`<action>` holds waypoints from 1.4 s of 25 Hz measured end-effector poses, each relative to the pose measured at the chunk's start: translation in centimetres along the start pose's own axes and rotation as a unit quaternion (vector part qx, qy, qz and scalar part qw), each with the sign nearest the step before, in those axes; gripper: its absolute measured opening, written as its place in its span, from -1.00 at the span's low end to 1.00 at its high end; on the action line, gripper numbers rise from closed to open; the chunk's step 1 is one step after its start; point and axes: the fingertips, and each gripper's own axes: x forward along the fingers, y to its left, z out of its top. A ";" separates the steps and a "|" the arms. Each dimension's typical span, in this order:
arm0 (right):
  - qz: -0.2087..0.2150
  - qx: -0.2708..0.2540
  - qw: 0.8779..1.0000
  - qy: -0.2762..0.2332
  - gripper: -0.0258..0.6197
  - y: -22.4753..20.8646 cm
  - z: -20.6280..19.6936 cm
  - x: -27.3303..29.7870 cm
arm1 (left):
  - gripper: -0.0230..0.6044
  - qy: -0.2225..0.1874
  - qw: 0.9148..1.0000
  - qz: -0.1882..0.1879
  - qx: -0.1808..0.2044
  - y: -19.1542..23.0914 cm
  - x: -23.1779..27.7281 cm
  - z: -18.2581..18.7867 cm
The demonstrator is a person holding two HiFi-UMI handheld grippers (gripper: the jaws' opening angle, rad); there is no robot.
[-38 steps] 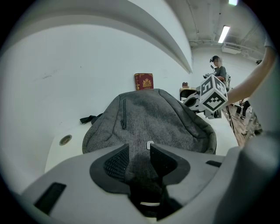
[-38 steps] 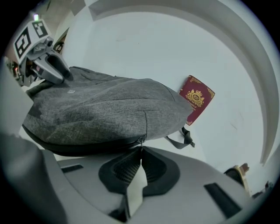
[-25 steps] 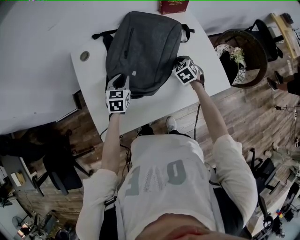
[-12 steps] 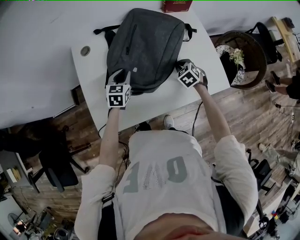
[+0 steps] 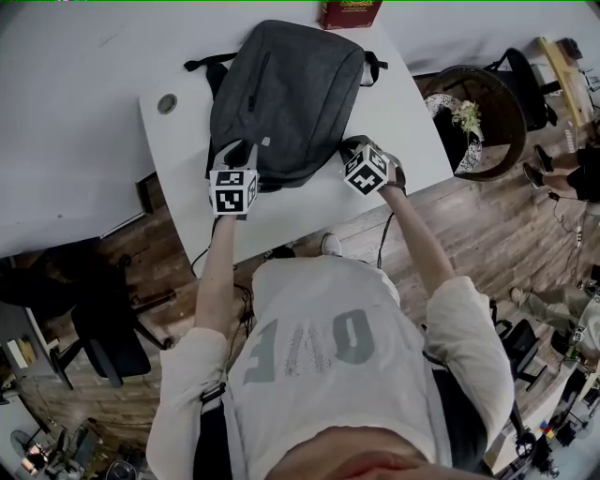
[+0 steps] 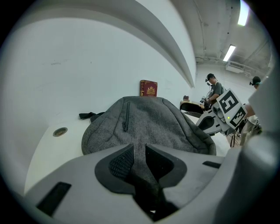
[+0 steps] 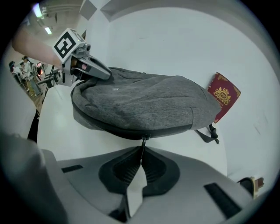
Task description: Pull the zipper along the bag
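Observation:
A grey backpack (image 5: 286, 89) lies flat on the white table (image 5: 84, 112). My left gripper (image 5: 240, 157) is at the bag's near left corner, shut on a fold of its grey fabric (image 6: 139, 144). My right gripper (image 5: 349, 150) is at the near right rim, shut on the thin zipper pull (image 7: 142, 148). The pull hangs from the slider (image 7: 143, 139) on the dark zipper line along the bag's edge. The right gripper's marker cube (image 6: 229, 106) shows beyond the bag in the left gripper view. The left gripper (image 7: 94, 70) shows in the right gripper view.
A red booklet (image 5: 347, 11) leans at the far end of the bag. A round cable hole (image 5: 167, 103) sits in the table to the left. A round dark basket chair (image 5: 478, 108) stands off the table's right edge. People stand in the background (image 6: 214, 87).
My right gripper has slid along the bag's near right rim toward me and leftward, still pinching the zipper pull. The left gripper has stayed at its corner.

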 end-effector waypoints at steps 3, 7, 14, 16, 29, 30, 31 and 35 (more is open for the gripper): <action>0.008 -0.002 1.000 -0.003 -0.83 0.9 0.0 -0.3 | -0.60 -0.001 1.000 0.002 0.002 0.0 0.1 0.0; 0.014 -0.002 1.000 -0.005 -0.83 2.1 0.1 -0.5 | -0.60 -0.001 1.000 0.003 0.003 0.0 0.3 0.0; 0.042 0.002 0.999 -0.011 -0.83 4.9 0.7 -1.1 | -0.60 -0.001 1.000 0.004 0.006 0.0 0.3 -0.1; 0.054 -0.006 0.998 -0.013 -0.83 6.0 1.0 -1.3 | -0.60 0.000 1.000 0.005 0.008 0.0 0.3 -0.1; 0.101 -0.009 0.995 -0.022 -0.82 10.8 3.3 -2.9 | -0.60 0.003 1.000 0.003 0.019 -0.1 0.3 -0.2; 0.104 -0.011 0.994 -0.021 -0.82 11.1 3.4 -2.9 | -0.60 0.004 1.000 0.003 0.020 0.0 0.2 -0.3; 0.108 -0.011 0.994 -0.020 -0.82 11.5 3.5 -2.9 | -0.60 0.006 1.000 0.003 0.020 0.0 0.2 -0.3; 0.142 -0.015 0.990 -0.016 -0.82 14.0 4.7 -2.9 | -0.60 0.009 1.000 -0.001 0.016 0.0 0.0 -0.6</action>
